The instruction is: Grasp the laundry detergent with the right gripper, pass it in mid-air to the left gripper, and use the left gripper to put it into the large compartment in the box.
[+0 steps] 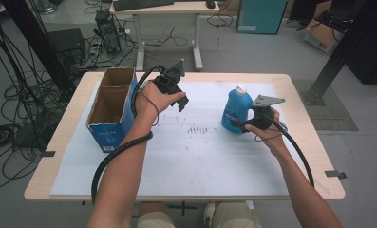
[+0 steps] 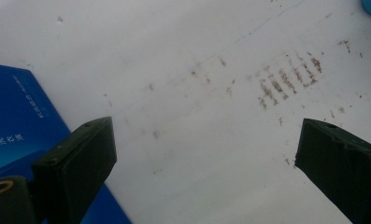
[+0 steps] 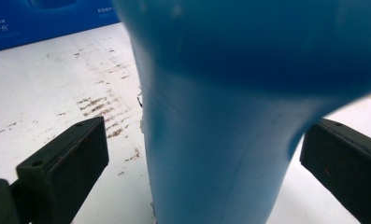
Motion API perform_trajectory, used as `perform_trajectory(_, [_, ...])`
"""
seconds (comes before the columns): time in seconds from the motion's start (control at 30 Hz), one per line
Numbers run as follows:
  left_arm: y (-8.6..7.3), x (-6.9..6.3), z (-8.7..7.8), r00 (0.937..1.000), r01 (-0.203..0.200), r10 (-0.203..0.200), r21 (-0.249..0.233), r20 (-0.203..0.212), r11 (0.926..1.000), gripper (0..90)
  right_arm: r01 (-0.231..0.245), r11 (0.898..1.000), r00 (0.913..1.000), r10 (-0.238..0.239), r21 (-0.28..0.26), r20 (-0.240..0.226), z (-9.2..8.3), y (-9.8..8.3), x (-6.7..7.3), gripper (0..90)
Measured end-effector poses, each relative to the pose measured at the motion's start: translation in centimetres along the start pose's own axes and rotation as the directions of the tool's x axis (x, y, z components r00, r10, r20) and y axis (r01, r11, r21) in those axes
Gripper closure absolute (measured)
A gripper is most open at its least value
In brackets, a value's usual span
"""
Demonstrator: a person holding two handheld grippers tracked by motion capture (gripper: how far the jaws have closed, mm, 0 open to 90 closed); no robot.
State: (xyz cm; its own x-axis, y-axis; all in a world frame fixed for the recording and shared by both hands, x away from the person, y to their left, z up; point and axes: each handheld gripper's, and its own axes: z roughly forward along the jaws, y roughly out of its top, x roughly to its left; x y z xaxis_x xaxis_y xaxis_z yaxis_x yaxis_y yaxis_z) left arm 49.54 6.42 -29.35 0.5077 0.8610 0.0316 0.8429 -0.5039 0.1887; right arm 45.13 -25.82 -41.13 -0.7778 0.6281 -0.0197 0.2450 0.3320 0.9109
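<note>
A blue bottle (image 1: 236,111) with a white cap stands upright on the white mat (image 1: 200,161), right of centre. My right gripper (image 1: 240,124) is open, and its jaws straddle the lower body of the bottle (image 3: 211,116); a gap shows on the left side, while the right jaw is almost touching. An open blue cardboard box (image 1: 114,135) with two compartments stands at the left. Just right of the box, my left gripper (image 1: 181,102) hovers over the mat. In the left gripper view it (image 2: 204,140) is open with nothing between its fingers, and the box wall (image 2: 15,116) lies beside its left jaw.
Brown smudge marks (image 1: 198,129) sit mid-mat between box and bottle. The wooden table edge (image 1: 290,80) frames the mat. Beyond the table are a desk (image 1: 167,9), floor cables (image 1: 15,95) and a black frame post (image 1: 347,42).
</note>
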Motion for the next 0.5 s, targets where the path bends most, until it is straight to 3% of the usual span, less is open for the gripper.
perform_trajectory(0.5, [-0.22,0.29,0.03,1.0000,0.003,-0.003,0.003,-0.003,1.0000,5.7,0.006,1.000,1.0000,-0.006,-0.007,0.007,0.21,-0.08,0.02,20.7])
